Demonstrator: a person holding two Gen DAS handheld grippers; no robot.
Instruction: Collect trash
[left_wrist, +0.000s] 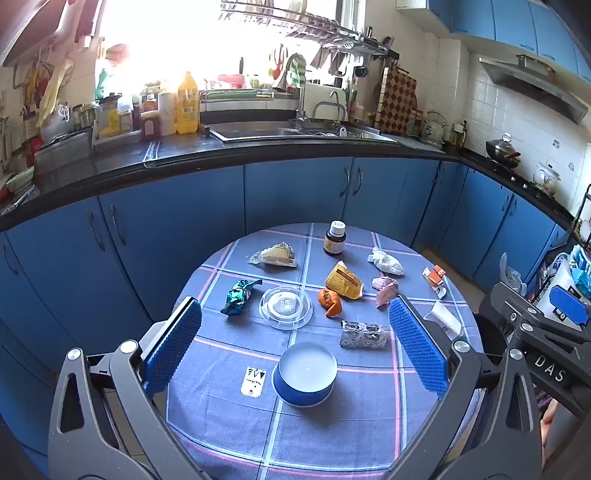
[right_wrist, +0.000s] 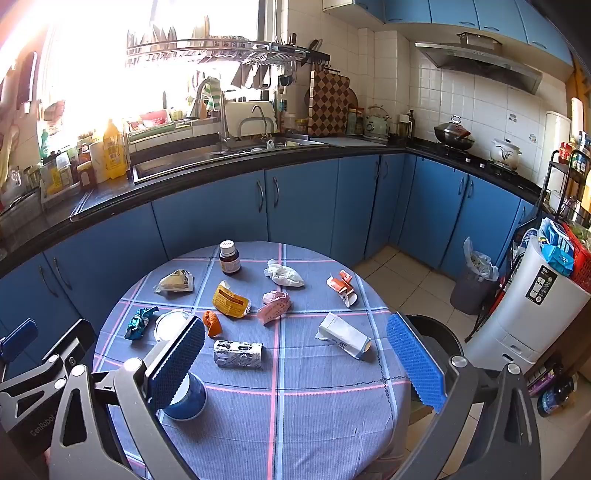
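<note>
both the left gripper and right gripper hover with jaws spread, holding nothing. nearest on the tabletop sits a blue bowl, partly hidden in the right view. beyond lie a silver wrapper, white carton, clear lid, yellow packet and brown bottle; labels unreadable.

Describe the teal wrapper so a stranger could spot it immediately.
Start at the round table with the blue checked cloth. Along its left side, just left of the clear plastic lid, lies the teal wrapper. It is the only shiny blue-green, twisted foil piece there.
</note>
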